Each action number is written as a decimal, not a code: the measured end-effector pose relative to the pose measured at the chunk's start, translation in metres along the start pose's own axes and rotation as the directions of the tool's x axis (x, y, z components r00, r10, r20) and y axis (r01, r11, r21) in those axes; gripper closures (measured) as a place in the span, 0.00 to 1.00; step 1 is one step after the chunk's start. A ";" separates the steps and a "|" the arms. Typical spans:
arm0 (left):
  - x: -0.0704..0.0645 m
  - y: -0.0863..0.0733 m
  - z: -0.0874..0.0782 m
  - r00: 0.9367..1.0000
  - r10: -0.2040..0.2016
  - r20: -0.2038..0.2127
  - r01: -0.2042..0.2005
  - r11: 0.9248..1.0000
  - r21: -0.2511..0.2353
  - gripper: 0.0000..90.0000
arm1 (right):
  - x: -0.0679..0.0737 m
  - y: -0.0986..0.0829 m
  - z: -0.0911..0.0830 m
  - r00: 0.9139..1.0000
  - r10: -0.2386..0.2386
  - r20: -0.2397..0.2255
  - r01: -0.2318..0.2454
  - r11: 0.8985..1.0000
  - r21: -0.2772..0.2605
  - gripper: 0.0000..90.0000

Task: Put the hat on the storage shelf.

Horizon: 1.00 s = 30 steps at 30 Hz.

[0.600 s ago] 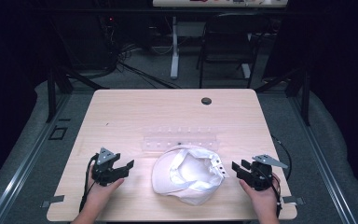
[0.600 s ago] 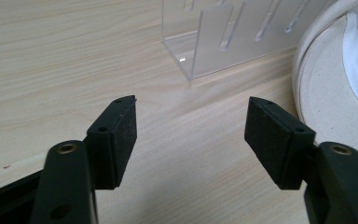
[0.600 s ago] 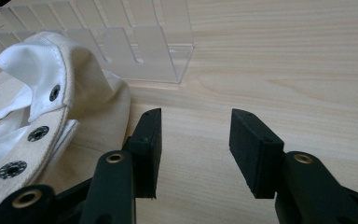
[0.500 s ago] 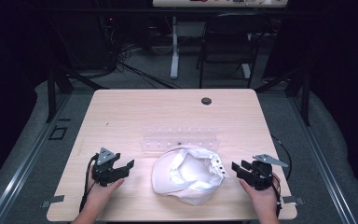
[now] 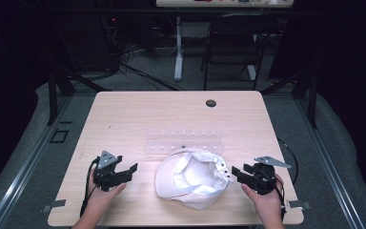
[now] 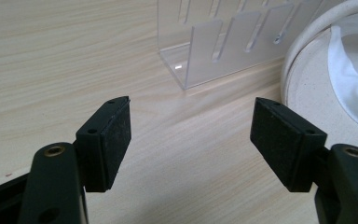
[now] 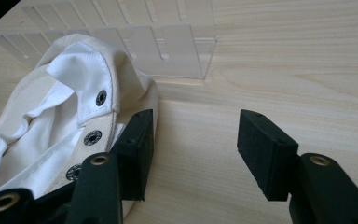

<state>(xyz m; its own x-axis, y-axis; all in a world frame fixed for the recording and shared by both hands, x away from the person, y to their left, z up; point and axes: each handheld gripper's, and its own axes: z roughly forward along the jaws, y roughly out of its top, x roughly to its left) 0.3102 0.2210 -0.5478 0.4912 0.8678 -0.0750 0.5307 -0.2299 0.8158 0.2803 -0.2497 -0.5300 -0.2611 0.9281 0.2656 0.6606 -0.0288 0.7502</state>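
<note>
A white cap [image 5: 190, 176] lies upside down near the table's front edge, its lining and snap strap [image 7: 93, 116] facing up. Just behind it stands a clear acrylic rack [image 5: 185, 142] with slots. My left gripper [image 5: 124, 171] rests on the wood left of the cap, open and empty; its own view has the cap's brim [image 6: 303, 65] at the right and the rack [image 6: 223, 42] ahead. My right gripper [image 5: 240, 172] sits at the cap's right side, open, with one jaw beside the snap strap and bare wood between the jaws [image 7: 193, 140].
The light wooden table [image 5: 138, 119] has a round black cable grommet [image 5: 211, 103] at the back. Beyond the far edge are a dark chair [image 5: 233, 47], table legs and cables on the floor. Bare wood spans the table's back half.
</note>
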 end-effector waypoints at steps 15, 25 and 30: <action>-0.001 -0.002 -0.004 0.999 0.027 -0.017 -0.027 1.000 -0.014 0.57 | 0.008 0.012 0.002 0.999 0.036 -0.023 -0.033 0.992 0.120 0.53; -0.003 -0.003 -0.002 1.000 0.023 -0.004 -0.023 1.000 0.006 0.54 | 0.001 0.039 -0.012 0.986 0.138 -0.091 -0.113 0.964 0.241 0.54; -0.006 -0.003 -0.001 0.999 0.051 -0.014 -0.051 0.999 0.011 0.55 | 0.004 0.049 -0.013 0.979 0.164 -0.125 -0.120 0.945 0.303 0.52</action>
<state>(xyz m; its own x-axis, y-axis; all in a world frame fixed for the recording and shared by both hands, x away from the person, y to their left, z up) 0.3044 0.2167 -0.5494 0.5076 0.8613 -0.0250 0.5128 -0.2787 0.8120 0.3026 -0.2526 -0.4843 -0.2350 0.8570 0.4585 0.8693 -0.0257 0.4936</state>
